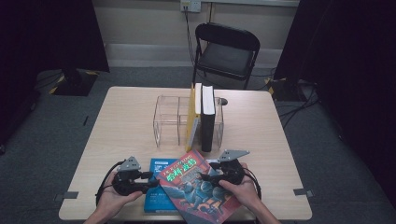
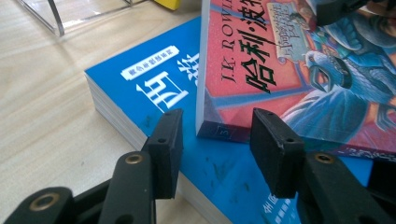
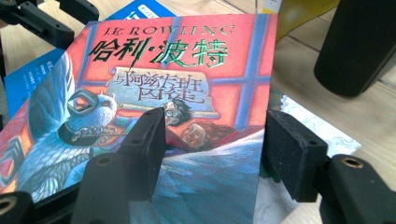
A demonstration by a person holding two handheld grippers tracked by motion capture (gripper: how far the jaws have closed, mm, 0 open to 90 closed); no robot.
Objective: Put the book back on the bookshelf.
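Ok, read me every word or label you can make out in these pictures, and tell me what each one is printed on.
"J.K. ROWLING" – top of the red book's cover.
"哈利·波特" – large title on the red book, below the author's name.
Smaller title panel under it: characters too stylised to read surely.
Blue book: large white characters, partly covered, and a small white label, both too unclear to read.
Yellow book and black book in the clear rack: no readable text.

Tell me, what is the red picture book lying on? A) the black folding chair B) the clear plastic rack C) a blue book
C: the red picture book lies slanted across the blue book, whose cover shows beneath its corner on the wooden table.
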